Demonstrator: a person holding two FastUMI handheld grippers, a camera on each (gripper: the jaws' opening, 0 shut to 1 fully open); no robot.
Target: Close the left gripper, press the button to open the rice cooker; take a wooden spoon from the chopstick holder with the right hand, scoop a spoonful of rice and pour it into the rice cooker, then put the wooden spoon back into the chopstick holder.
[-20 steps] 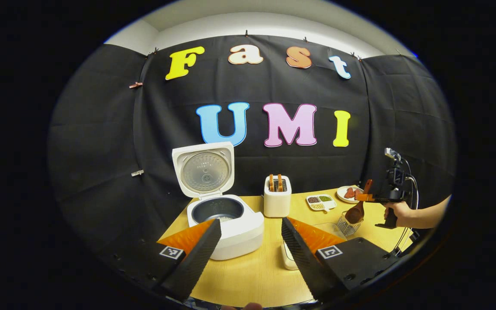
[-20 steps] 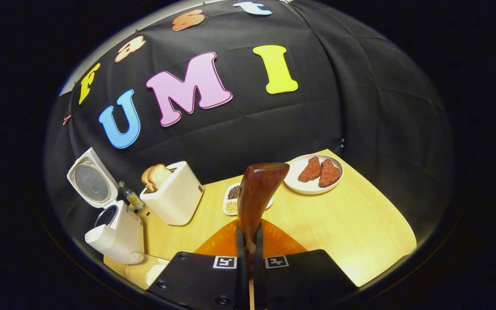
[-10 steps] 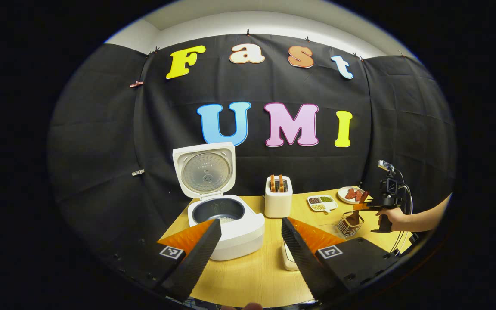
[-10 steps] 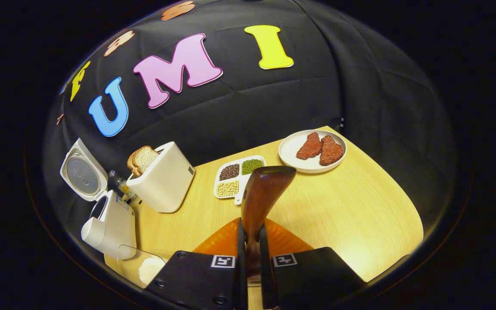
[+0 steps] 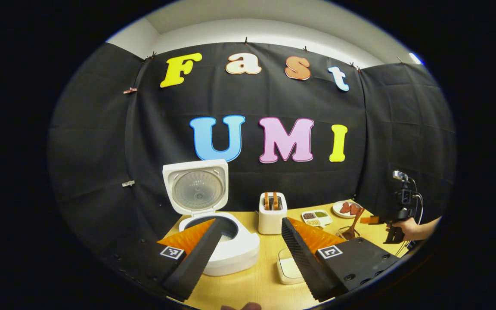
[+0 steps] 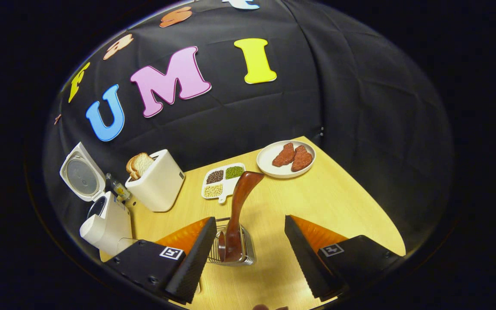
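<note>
The white rice cooker (image 5: 226, 247) (image 6: 106, 226) stands with its lid up at the table's left. A brown wooden spoon (image 6: 237, 213) stands bowl-down in the wire chopstick holder (image 6: 233, 247), handle leaning up and away. My right gripper (image 6: 248, 258) is open, its fingers on either side of the holder and apart from the spoon. Seen from the left gripper view, the spoon (image 5: 353, 224) rests in the holder, with the right gripper (image 5: 370, 220) held by a hand just to its right. My left gripper (image 5: 248, 258) hangs open in front of the cooker. A clear rice container (image 5: 289, 269) sits beside the cooker.
A white toaster (image 6: 155, 181) (image 5: 271, 213) with bread slices stands mid-table. A divided dish of beans (image 6: 222, 181) and a plate of red meat pieces (image 6: 286, 157) lie behind the holder. A small bottle (image 6: 119, 189) stands between cooker and toaster.
My right gripper lowered the spoon into the chopstick holder, opened and let it go, then drew back. The left gripper's view tilted up slightly; it stays open.
</note>
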